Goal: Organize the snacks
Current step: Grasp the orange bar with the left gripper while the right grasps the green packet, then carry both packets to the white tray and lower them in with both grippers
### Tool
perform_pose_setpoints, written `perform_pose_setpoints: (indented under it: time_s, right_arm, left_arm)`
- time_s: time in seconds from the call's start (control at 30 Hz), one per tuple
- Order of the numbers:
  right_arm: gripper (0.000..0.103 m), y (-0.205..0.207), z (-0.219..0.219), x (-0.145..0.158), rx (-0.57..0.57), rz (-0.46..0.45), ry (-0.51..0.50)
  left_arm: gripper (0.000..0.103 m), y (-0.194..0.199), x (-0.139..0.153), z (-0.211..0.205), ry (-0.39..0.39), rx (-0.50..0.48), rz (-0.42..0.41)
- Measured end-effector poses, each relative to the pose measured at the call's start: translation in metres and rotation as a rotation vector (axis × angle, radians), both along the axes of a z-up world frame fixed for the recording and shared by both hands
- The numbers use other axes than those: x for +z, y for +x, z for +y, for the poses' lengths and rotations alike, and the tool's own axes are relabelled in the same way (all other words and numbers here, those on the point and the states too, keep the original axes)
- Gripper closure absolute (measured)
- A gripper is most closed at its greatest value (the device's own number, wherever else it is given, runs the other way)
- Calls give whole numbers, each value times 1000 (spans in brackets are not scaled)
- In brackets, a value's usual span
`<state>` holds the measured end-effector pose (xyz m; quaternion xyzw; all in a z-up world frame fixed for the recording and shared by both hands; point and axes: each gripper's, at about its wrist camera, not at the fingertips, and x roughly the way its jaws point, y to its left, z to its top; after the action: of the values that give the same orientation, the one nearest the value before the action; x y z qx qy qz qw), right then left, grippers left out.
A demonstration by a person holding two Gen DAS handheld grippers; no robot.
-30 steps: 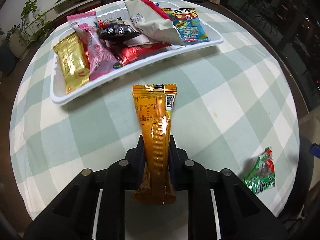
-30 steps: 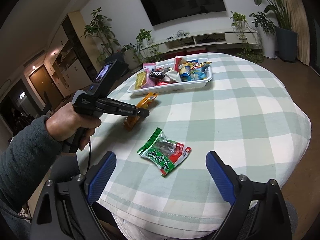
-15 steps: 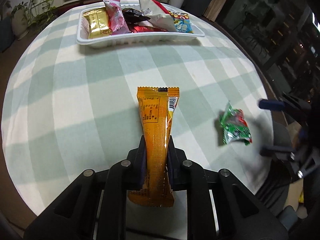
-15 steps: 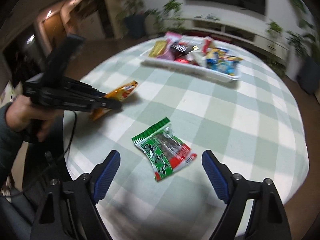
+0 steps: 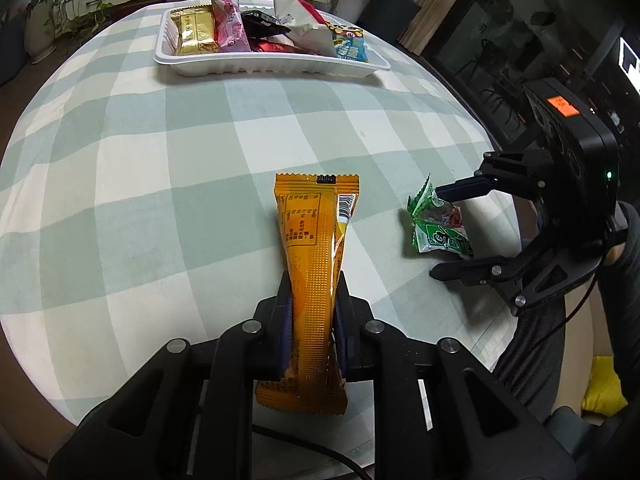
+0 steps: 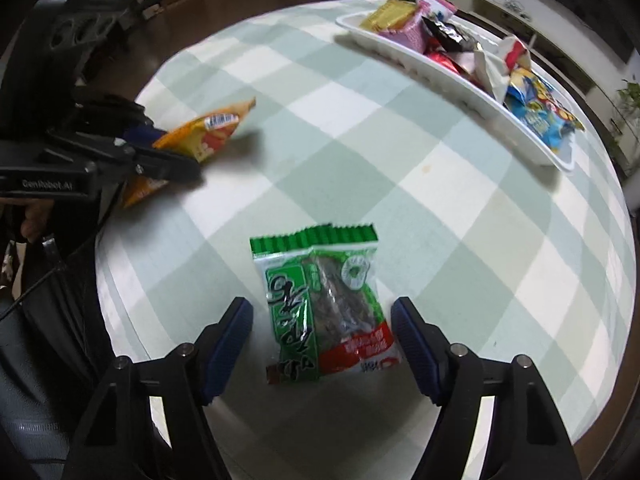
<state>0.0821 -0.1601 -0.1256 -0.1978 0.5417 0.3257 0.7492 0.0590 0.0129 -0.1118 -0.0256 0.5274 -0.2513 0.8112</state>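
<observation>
Orange packet (image 5: 314,280) is clamped in the left gripper (image 5: 312,320) above the table (image 5: 140,200). Green packet (image 6: 324,304) lies flat between the right gripper's (image 6: 322,340) 2 closing, untouching fingers (image 6: 226,344). Tray (image 5: 272,67) sits well apart.

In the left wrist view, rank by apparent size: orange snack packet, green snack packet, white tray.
1. white tray, despite being farthest
2. orange snack packet, enlarged by nearness
3. green snack packet
</observation>
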Motion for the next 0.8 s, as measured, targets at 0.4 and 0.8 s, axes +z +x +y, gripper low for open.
perform_pose_setpoints:
  time_s: [0.4,0.8]
  right_arm:
    - [63,12,-3,4,-47,33,-14]
    - [74,-8,-22,18,-228,0,178]
  left_arm:
    - [88,2,-1,0,-4,4,-3]
    - [88,2,5,5,-30,24,-21]
